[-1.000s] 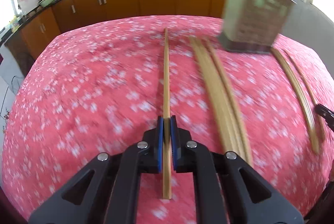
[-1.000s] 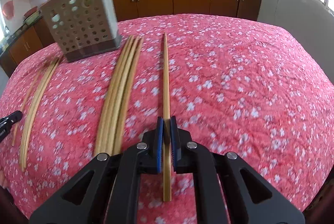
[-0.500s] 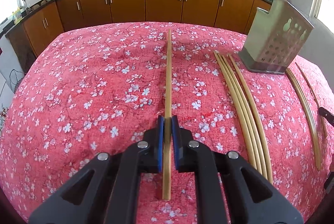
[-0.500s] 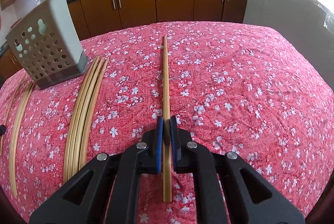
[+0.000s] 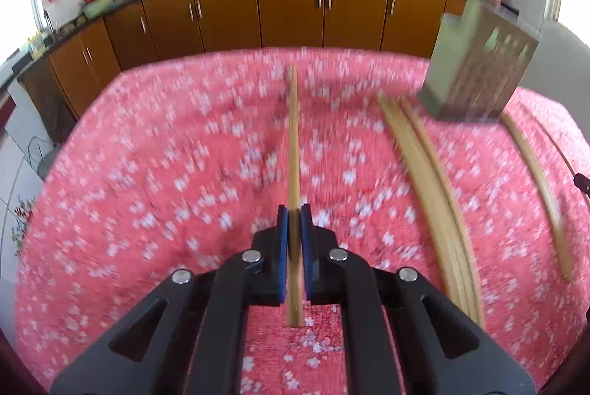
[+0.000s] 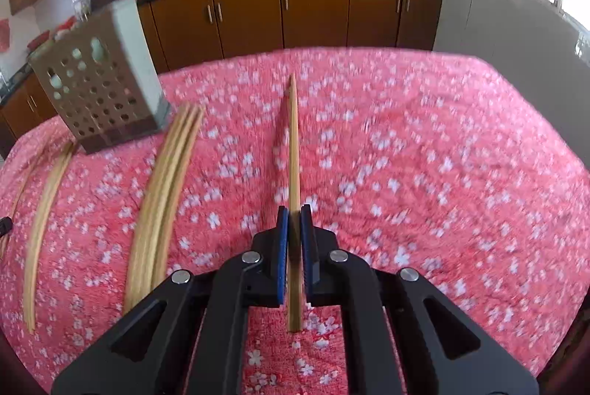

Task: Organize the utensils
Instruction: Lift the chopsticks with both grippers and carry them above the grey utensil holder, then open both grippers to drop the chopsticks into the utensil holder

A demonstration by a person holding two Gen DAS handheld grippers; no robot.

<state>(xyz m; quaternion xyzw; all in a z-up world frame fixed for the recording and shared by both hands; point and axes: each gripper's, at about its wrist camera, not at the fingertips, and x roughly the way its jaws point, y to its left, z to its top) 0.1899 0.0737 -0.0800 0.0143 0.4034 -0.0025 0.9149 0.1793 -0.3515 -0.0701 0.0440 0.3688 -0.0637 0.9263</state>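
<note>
My left gripper [image 5: 294, 214] is shut on a wooden chopstick [image 5: 293, 144] that runs forward over the red flowered tablecloth [image 5: 147, 174]. My right gripper [image 6: 294, 216] is likewise shut on a chopstick [image 6: 293, 144], lifted a little above the cloth with its shadow beside it. A grey perforated utensil holder [image 5: 475, 67] stands at the far right in the left wrist view and far left [image 6: 99, 89] in the right wrist view. A bundle of chopsticks [image 5: 431, 196] [image 6: 162, 196] lies on the cloth between both grippers, near the holder.
More loose chopsticks [image 5: 534, 181] [image 6: 44, 210] lie beyond the bundle. The other gripper's black tip [image 5: 582, 181] [image 6: 5, 225] shows at the frame edge. Brown kitchen cabinets [image 5: 295, 11] under a dark counter stand behind the table.
Both grippers have risen slightly with their chopsticks still clamped. The views have tilted up, showing more of the cabinets, and the holder sits higher in each frame.
</note>
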